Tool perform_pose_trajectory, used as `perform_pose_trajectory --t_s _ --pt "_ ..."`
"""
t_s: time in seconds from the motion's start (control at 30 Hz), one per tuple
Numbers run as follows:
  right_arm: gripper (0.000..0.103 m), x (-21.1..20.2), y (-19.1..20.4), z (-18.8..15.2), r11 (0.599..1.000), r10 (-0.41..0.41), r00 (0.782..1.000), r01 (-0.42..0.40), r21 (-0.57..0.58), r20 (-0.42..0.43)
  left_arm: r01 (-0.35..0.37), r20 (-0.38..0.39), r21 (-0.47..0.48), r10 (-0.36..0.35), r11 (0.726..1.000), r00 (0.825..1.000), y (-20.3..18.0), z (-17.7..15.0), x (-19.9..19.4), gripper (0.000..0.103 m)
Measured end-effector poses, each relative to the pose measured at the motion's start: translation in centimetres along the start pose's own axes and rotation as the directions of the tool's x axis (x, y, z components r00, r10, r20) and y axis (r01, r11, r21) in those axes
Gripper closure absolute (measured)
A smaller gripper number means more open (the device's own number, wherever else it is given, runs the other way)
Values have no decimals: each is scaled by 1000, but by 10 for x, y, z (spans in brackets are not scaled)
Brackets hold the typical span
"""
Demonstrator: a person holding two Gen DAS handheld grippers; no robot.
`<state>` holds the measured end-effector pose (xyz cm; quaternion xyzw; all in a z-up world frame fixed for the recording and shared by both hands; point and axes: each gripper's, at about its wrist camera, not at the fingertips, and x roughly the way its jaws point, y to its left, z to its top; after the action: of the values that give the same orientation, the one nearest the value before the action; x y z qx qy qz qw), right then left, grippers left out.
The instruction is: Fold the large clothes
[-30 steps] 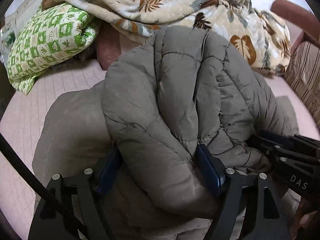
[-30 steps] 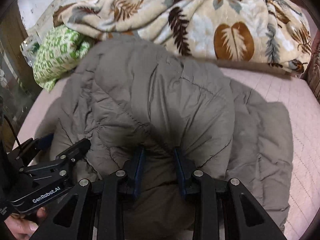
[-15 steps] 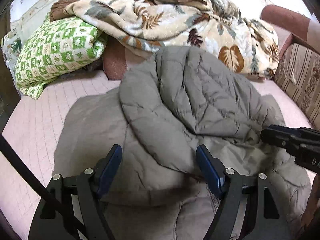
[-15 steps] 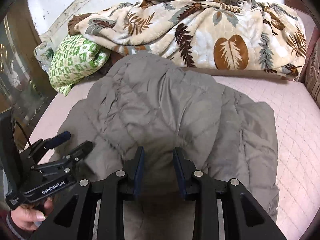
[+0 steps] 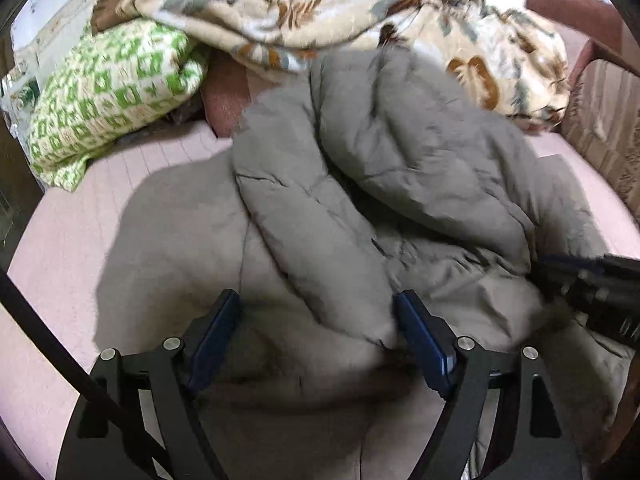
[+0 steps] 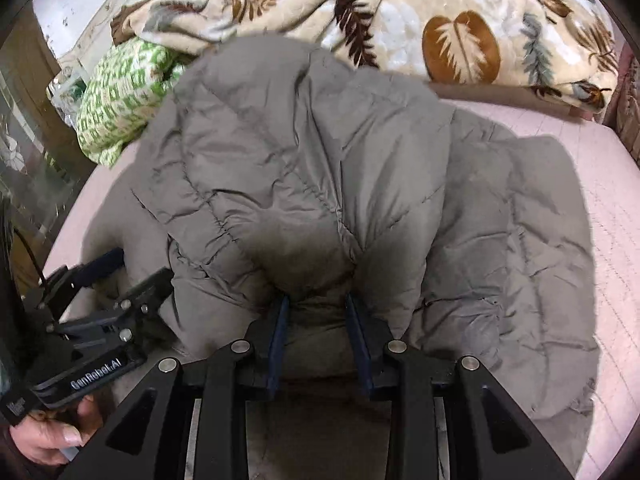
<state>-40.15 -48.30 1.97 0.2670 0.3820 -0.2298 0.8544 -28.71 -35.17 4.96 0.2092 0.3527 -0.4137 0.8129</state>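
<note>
A grey-brown quilted jacket [image 5: 400, 152] lies folded over itself on the pink bed. In the left wrist view my left gripper [image 5: 316, 298] hovers over its near edge. Its jaws are opening, and a thick fold lies loosely between the blue pads [image 5: 424, 344] without being pressed. In the right wrist view my right gripper [image 6: 317, 300] is shut on a bunched ridge of the jacket [image 6: 300, 152], and creases fan out from the pinch. The left gripper [image 6: 120, 276] shows at the lower left there, held by a hand [image 6: 48, 436]. The right gripper [image 5: 568, 276] pokes in at the right edge of the left wrist view.
A leaf-print blanket [image 5: 360, 20] is heaped along the back of the bed. A green-and-white patterned cushion [image 5: 108, 92] sits at the back left. A striped sofa arm [image 5: 600, 128] borders the right side. Bare pink sheet [image 5: 60, 260] shows left of the jacket and also to its right [image 6: 600, 208].
The thick fold that filled my left jaws a second ago has slipped lower and lies loose between them, and the left gripper has drawn back. The right gripper keeps its pinch and has shifted slightly.
</note>
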Motion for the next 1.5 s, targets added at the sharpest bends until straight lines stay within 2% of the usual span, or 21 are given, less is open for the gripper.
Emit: perform_pose_trajectory --t_s 0.07,0.23,0.4,0.5,0.67,0.77,0.87,1.0,1.2,1.37,1.5 --pt "70 -24 1 -5 999 39 998 -40 20 45 26 13 -21 -26 999 1000 7 -9 -23 22" --pt "66 -74 9 -39 996 86 994 -87 22 68 54 45 -59 -51 997 998 25 -46 -75 22" --pt "65 -108 20 -95 994 107 993 -107 2 57 20 31 -62 -18 998 999 34 -96 -117 22" --pt "63 -126 26 -125 995 102 993 -100 -30 57 38 27 -98 -36 994 999 45 -125 -142 22" --pt "59 -158 25 -173 995 88 993 -85 -44 75 -9 27 -145 13 989 1000 58 -174 -171 22" --pt "57 -165 20 -198 998 60 996 -57 -38 70 -26 14 -184 29 983 999 66 -200 -180 22" --pt "57 -168 20 -220 999 16 997 -13 -39 72 -49 -7 -182 48 982 999 69 -218 -182 22" --pt "57 -163 16 -243 1000 12 999 -12 -16 40 -65 -17 -165 63 984 998 70 -231 -182 22" --pt "54 -148 20 -259 998 -37 999 37 -43 4 -98 -51 -111 93 989 994 64 -239 -170 21" --pt "52 -146 11 -264 1000 -3 1000 3 7 -1 -106 -49 -109 101 988 994 65 -241 -164 15" --pt "50 -145 16 -265 1000 -12 1000 12 -16 -22 -107 -64 -132 99 986 993 66 -239 -161 13"
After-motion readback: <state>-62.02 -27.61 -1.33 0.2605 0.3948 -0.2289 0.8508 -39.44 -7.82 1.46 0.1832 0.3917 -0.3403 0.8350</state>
